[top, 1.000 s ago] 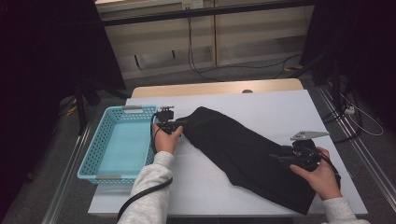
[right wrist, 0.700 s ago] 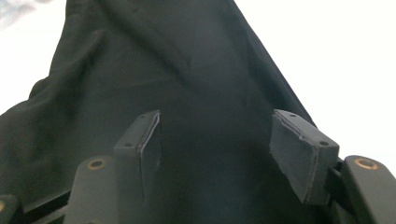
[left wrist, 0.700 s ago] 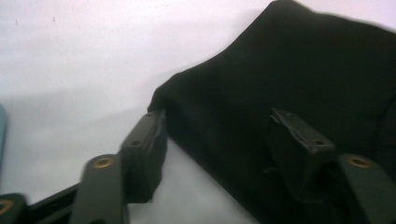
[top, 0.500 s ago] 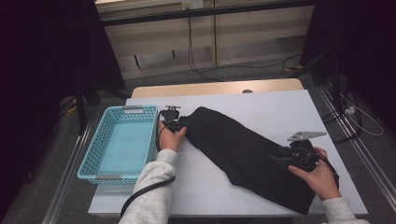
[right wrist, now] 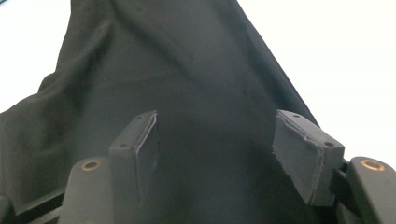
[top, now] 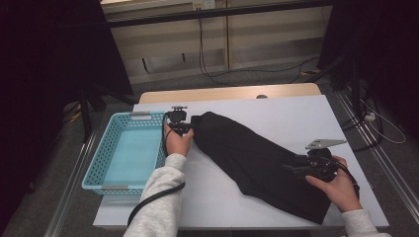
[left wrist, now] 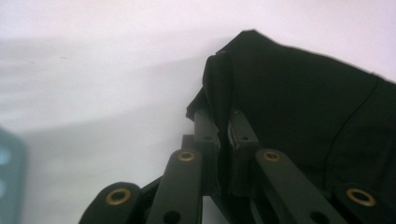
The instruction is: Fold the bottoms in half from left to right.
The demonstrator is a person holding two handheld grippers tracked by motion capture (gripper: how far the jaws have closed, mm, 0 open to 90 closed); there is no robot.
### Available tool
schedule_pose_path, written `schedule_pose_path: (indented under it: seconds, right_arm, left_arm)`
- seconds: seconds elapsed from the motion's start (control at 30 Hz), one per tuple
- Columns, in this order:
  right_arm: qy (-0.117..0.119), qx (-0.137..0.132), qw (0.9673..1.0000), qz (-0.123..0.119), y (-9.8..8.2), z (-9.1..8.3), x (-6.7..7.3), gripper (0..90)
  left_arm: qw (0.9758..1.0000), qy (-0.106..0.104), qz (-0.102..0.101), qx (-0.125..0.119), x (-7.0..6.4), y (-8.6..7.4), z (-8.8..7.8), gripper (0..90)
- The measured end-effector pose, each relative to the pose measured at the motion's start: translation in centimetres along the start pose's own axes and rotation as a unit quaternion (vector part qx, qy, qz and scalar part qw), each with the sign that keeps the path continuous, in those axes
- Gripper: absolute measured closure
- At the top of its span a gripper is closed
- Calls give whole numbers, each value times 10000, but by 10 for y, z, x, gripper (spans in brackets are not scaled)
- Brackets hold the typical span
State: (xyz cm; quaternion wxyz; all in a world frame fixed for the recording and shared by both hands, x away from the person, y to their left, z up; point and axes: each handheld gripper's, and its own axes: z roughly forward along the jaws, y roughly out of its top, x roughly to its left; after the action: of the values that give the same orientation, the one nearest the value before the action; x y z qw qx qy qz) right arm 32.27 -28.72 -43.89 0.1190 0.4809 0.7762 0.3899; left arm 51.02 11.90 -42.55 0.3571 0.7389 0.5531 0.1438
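Black cloth (top: 257, 160) flat on white table (top: 296, 113), lying diagonal from far-left corner near basket to near-right edge. Left hand-held gripper (top: 184, 129) at cloth's far-left corner; jaws just been closing, now pinched tight on fold of cloth edge, seen in left gripper view (left wrist: 219, 93). Right hand-held gripper (top: 296, 169) over cloth's near-right part, jaws wide apart, pads (right wrist: 147, 140) clear of fabric, nothing gripped. Blue basket (top: 94, 168) just left of left hand.
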Motion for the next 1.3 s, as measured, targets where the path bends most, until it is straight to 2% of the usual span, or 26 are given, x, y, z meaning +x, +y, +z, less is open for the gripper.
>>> schedule_pose_path:
  seconds: [0.1, 0.23, 0.27, 0.33, 0.37, 0.4, 0.43, 0.47, 0.57, 0.6, 0.63, 0.67, 0.7, 0.73, 0.8, 0.83, 0.87, 0.9, 0.93, 1.0, 1.07, 1.3]
  right_arm:
    - [0, -8, 10000, -5, 0, 0, 0, 316]
    - [2, -28, 10000, -17, 1, 0, 0, 308]
    - [3, -22, 10000, -23, 1, 0, 0, 305]
    - [-2, -17, 10000, -22, 1, 0, 0, 303]
    - [1, -24, 10000, -18, 1, 0, 0, 302]
    - [-6, -24, 10000, -23, 1, 0, 0, 301]
    - [-6, -24, 10000, -23, 1, 0, 0, 301]
    - [-5, -30, 10000, -16, 1, 0, 1, 298]
    - [-8, -31, 10000, -18, 1, 0, 1, 295]
    - [-9, -24, 10000, -16, 1, 0, 1, 294]
    - [-10, -20, 10000, -20, 1, 0, 1, 293]
    - [-9, -18, 10000, -16, 1, 0, 1, 292]
    - [-9, -18, 10000, -16, 1, 0, 1, 292]
    - [-8, 11, 10000, -14, 0, 1, 2, 292]
    - [-12, 15, 10000, -21, 0, 1, 2, 291]
    - [-12, 15, 10000, -21, 0, 1, 2, 291]
    - [-10, 7, 10000, -29, 1, 1, 2, 291]
    - [-9, 3, 10000, -34, 1, 1, 3, 290]
    - [-7, 0, 10000, -32, 1, 1, 3, 290]
    - [-3, 2, 10000, -32, 1, 1, 3, 290]
    - [8, 17, 10000, -37, 1, 2, 4, 290]
    - [28, 9, 10000, -73, 2, 3, 6, 290]
  left_arm:
    - [10000, 50, 26, -34, 2, 1, -3, 848]
    - [9997, -199, 57, -108, -3, -1, -6, 847]
    - [9997, -199, 57, -108, -3, -1, -6, 847]
    - [9990, -394, 143, -164, -10, -3, -7, 846]
    - [9990, -394, 143, -164, -10, -3, -7, 846]
    - [9980, -551, 217, -207, -16, -4, -9, 846]
    - [9980, -551, 217, -207, -16, -4, -9, 846]
    - [9965, -713, 331, -268, -23, -6, -11, 845]
    - [9932, -988, 504, -355, -34, -9, -15, 845]
    - [9920, -1064, 564, -390, -38, -11, -16, 845]
    - [9920, -1064, 564, -390, -38, -11, -16, 845]
    - [9888, -1253, 680, -430, -44, -16, -19, 845]
    - [9888, -1253, 680, -430, -44, -16, -19, 845]
    - [9858, -1389, 818, -465, -51, -21, -21, 845]
    - [9823, -1531, 953, -503, -58, -26, -23, 845]
    - [9823, -1531, 953, -503, -58, -26, -23, 845]
    - [9804, -1603, 1019, -522, -62, -30, -24, 845]
    - [9774, -1711, 1118, -542, -67, -34, -25, 845]
    - [9762, -1742, 1184, -522, -68, -37, -25, 845]
    - [9754, -1772, 1206, -521, -70, -39, -25, 845]
    - [9719, -1844, 1375, -508, -73, -45, -25, 845]
    - [9685, -1970, 1411, -576, -76, -53, -27, 845]
